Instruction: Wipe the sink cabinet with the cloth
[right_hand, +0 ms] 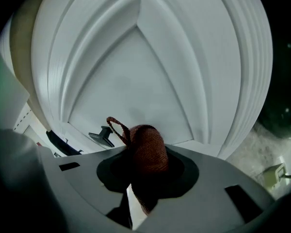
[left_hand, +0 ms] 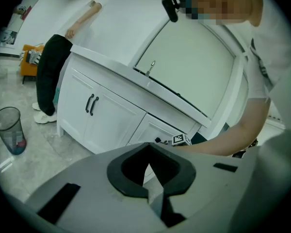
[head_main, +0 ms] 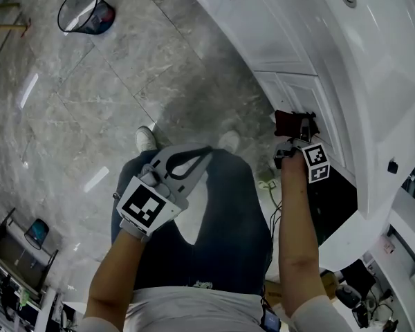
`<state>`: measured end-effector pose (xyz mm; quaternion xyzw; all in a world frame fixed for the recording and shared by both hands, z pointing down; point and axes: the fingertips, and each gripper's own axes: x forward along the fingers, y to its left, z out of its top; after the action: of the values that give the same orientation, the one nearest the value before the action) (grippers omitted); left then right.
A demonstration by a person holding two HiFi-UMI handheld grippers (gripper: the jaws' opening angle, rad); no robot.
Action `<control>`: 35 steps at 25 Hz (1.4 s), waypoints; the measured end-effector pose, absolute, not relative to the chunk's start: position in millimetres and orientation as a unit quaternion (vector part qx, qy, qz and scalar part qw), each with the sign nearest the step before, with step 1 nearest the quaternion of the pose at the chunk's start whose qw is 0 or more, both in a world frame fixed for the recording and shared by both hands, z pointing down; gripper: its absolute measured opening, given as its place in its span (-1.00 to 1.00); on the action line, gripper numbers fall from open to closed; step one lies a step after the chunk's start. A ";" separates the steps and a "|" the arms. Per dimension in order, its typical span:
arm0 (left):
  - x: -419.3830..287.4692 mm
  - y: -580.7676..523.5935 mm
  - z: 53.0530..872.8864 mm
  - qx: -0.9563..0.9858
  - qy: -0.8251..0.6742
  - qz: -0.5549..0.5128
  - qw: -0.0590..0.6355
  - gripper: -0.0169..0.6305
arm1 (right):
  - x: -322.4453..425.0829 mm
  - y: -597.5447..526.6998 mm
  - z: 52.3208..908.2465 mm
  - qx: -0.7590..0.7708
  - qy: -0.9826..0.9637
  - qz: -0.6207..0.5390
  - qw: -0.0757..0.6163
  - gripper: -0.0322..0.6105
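The dark red cloth is clamped, bunched, between the jaws of the right gripper. It protrudes past their tips, near a white door panel of the sink cabinet; contact cannot be confirmed. Wiping is judged barely begun, with most of the cabinet left. The left gripper is held well to the left, jaws closed on nothing.

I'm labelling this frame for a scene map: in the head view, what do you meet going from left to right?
waste bin → left gripper → right gripper pinching the cloth. The sink cabinet spans too much of the width to place.
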<state>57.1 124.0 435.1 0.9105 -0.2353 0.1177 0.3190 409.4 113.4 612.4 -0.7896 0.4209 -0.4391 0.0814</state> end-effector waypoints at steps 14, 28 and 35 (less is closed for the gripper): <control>43.8 107.9 442.8 0.908 -0.247 0.104 0.321 -0.91 | 399.5 99.5 613.0 -0.814 0.400 -0.413 0.080 -0.59; 19.4 97.0 448.3 0.903 -0.252 0.100 0.333 -0.91 | 376.6 70.4 616.0 -0.817 0.373 -0.422 0.121 -0.59; 11.8 89.8 452.3 0.904 -0.247 0.098 0.335 -0.91 | 355.2 41.2 609.2 -0.803 0.396 -0.425 0.136 -0.59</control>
<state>11.8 89.8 452.3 0.9041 -0.2469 0.0981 0.3346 355.2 41.2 609.2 -0.8027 0.3958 -0.4248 0.1363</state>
